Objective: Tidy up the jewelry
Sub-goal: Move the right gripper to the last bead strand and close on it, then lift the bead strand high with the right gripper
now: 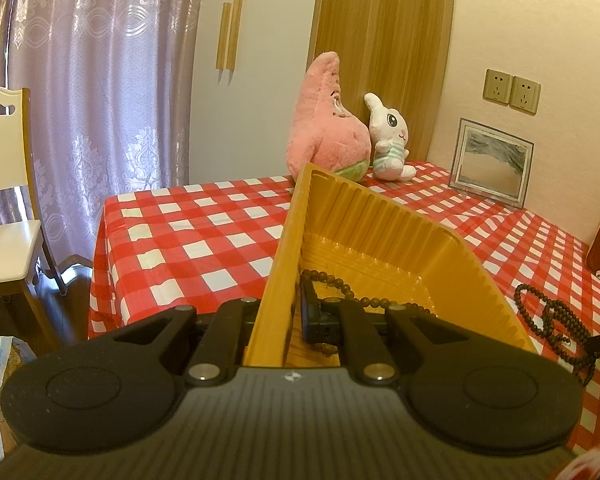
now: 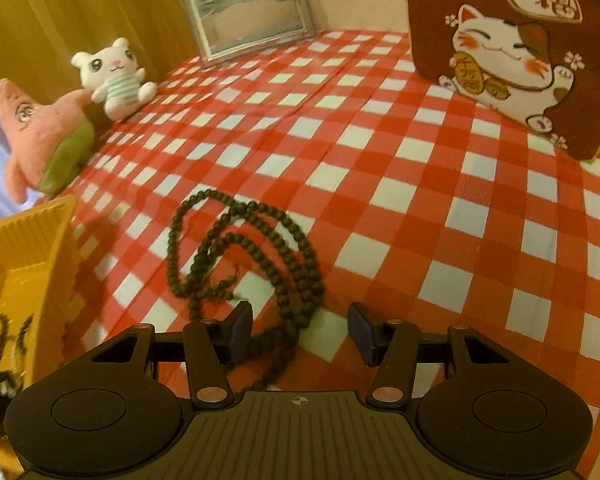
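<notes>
Jaws: left gripper (image 1: pixel 286 322) pinching yellow tray (image 1: pixel 380 216) wall; right gripper (image 2: pixel 298 334) spread wide, seemingly straddling bead necklace (image 2: pixel 252 252).

Pink starfish plush (image 1: pixel 327 128) leans beside white bunny plush (image 1: pixel 389 140).

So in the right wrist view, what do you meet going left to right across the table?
yellow tray → pink star plush → white bunny plush → picture frame → dark bead necklace, lying between the open fingers of the right gripper → lucky cat bag.
</notes>
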Demonstrator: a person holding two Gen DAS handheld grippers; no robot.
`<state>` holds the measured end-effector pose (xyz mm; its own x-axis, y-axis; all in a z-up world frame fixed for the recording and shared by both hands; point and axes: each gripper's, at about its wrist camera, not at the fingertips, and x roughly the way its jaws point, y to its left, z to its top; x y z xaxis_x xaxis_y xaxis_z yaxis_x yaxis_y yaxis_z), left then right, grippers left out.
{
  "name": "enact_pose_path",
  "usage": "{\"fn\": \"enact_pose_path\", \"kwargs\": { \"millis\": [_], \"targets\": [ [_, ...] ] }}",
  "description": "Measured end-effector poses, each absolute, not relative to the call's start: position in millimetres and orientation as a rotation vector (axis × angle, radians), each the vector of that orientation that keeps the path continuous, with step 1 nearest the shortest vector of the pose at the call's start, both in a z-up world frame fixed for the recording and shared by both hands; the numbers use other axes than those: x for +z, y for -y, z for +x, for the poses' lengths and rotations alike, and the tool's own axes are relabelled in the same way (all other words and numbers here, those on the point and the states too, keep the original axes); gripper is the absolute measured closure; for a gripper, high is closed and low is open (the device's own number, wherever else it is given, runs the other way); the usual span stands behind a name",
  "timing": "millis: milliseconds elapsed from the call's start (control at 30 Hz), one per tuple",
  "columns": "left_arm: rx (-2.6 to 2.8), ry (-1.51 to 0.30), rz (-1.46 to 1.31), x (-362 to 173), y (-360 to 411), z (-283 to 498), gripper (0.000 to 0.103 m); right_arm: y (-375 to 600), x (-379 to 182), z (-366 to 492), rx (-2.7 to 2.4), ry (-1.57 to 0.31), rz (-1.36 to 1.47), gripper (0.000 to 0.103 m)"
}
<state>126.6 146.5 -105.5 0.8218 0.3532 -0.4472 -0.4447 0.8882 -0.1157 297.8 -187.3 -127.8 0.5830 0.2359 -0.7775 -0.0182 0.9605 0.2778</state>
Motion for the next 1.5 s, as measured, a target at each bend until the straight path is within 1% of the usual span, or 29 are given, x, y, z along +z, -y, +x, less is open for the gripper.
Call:
{"fn": "enact_pose_path", "kwargs": {
  "millis": [100,167,233,300,367,400,433,500,667,867,1500],
  "targets": [
    [0.428,-0.431,-0.22,-105.6,-146.7,126.6,0.094,171.3,-130.1,298.1,0.114,-0.922,0.174,0.051],
    [0.428,-0.431,-0.22,-105.7,-146.7,126.5,0.094,158.1,-132.9,296.5,0.093,-0.905,0.086,0.059],
    [0.427,-0.431,-0.22,-105.8,-146.7,126.2,0.094,149.3,-135.9,293.5,0.076,-0.888,0.018,0.069],
    [0.428,-0.432,-0.22,-105.5,-146.7,126.6,0.094,146.9,-137.6,292.5,0.069,-0.882,0.017,0.072],
    [0.428,-0.432,-0.221,-105.6,-146.8,126.6,0.094,145.8,-137.8,292.8,0.061,-0.882,0.026,0.08],
    [0.428,-0.432,-0.222,-105.9,-147.2,126.3,0.094,146.2,-137.9,293.7,0.054,-0.882,0.033,0.09],
    [0.428,-0.432,-0.221,-105.9,-147.2,126.3,0.094,147.9,-138.1,294.4,0.053,-0.882,0.049,0.093],
    [0.428,-0.432,-0.22,-105.9,-147.2,126.4,0.094,153.6,-135.9,296.3,0.05,-0.887,0.097,0.096],
    [0.431,-0.433,-0.223,-107.2,-147.6,125.1,0.094,168.5,-130.3,301.7,0.081,-0.908,0.196,0.096],
    [0.43,-0.433,-0.219,-107.8,-147.9,124.6,0.094,180.3,-104.4,301.5,0.127,-0.84,0.23,0.096],
    [0.429,-0.432,-0.224,-107.3,-148.3,124.7,0.094,206.3,34.1,311.4,0.362,-0.631,0.191,0.096]
  ]
}}
